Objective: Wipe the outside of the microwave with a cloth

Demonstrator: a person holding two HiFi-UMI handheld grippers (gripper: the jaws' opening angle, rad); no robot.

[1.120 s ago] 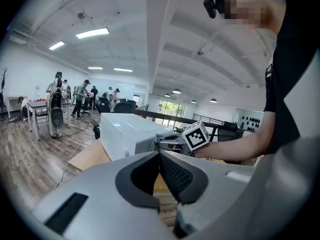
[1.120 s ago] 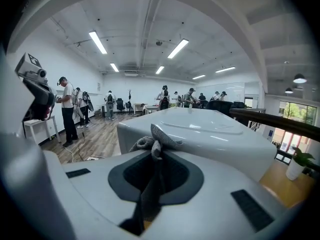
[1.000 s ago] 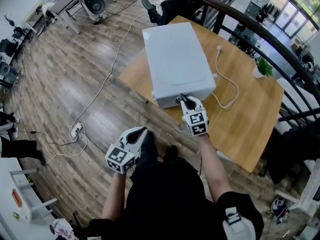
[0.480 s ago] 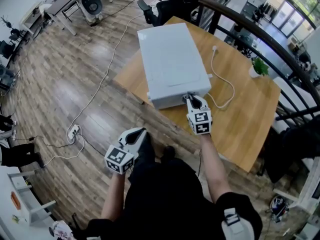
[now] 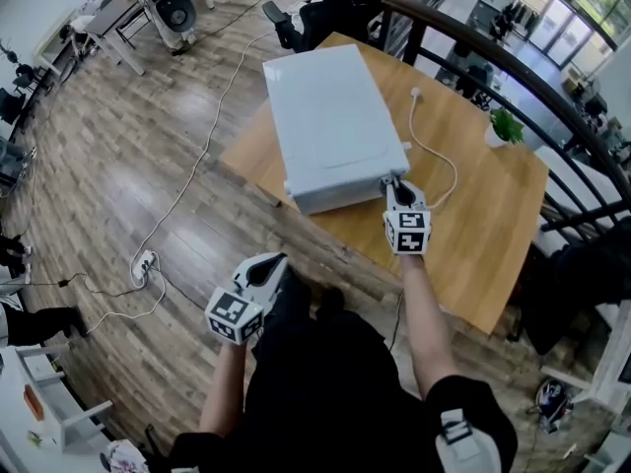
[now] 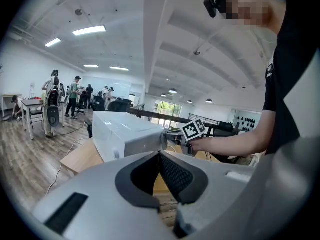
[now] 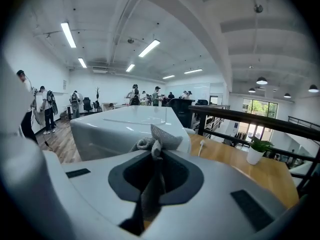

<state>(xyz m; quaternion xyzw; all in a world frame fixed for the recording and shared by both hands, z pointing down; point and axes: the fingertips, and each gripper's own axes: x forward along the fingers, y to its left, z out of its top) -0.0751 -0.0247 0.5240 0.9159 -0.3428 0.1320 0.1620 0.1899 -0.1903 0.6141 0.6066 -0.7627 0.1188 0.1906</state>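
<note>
I have the right gripper up at the near face of the microwave, at the box's 5 o'clock corner as the head view frames it. Its tongs are pinched on a grey cloth. In the right gripper view the bunched fabric pokes out past the tips and lies against the white casing. The microwave sits on the wooden table, toward the tabletop's 10 o'clock end, with its long side running roughly from 6 to 12 o'clock and tipped a little toward 11. A white cable leaves the microwave's 3 o'clock side and loops over the bare wood. Its plug lies near 1 o'clock of the box. A small potted plant stands at about 2 o'clock, near the table's far edge, just inside the dark railing. My left gripper hangs at 7 o'clock in the head view, off the table and over the plank floor, close beside my torso and well apart from the microwave. Its tongs are pressed together with nothing between them. Its own view looks across at the microwave's near corner, with the right gripper's marker cube showing around 1 o'clock. A power strip lies on the floor out at 9 o'clock.
</note>
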